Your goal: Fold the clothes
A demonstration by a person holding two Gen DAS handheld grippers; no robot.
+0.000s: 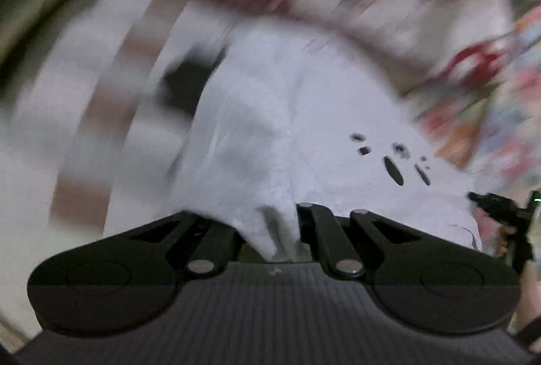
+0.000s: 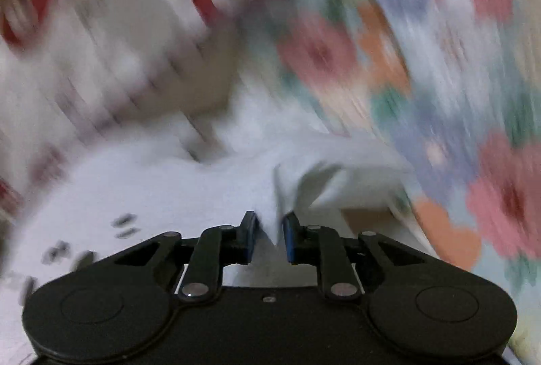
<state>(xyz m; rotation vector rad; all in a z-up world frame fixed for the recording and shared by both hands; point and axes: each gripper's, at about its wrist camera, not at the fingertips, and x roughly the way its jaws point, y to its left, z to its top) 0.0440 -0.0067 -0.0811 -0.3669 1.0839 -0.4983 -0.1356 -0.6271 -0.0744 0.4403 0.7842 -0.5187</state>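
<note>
Left gripper point(image 1: 275, 229) clamped on a bunched fold of the white shirt point(image 1: 304, 128), fabric draping over the pinch and hiding the fingertips, with small black print showing on the cloth just right of centre. Right gripper point(image 2: 268, 236) with blue pads point(image 2: 292, 238) slightly apart, a strip of the same shirt point(image 2: 169, 189) standing between them, contact with the pads impossible to judge. Spread beneath and beyond the shirt, a floral sheet point(image 2: 456, 61) in pink, orange and blue, beside pale cloth with red rings point(image 2: 101, 44), all streaked by blur.
</note>
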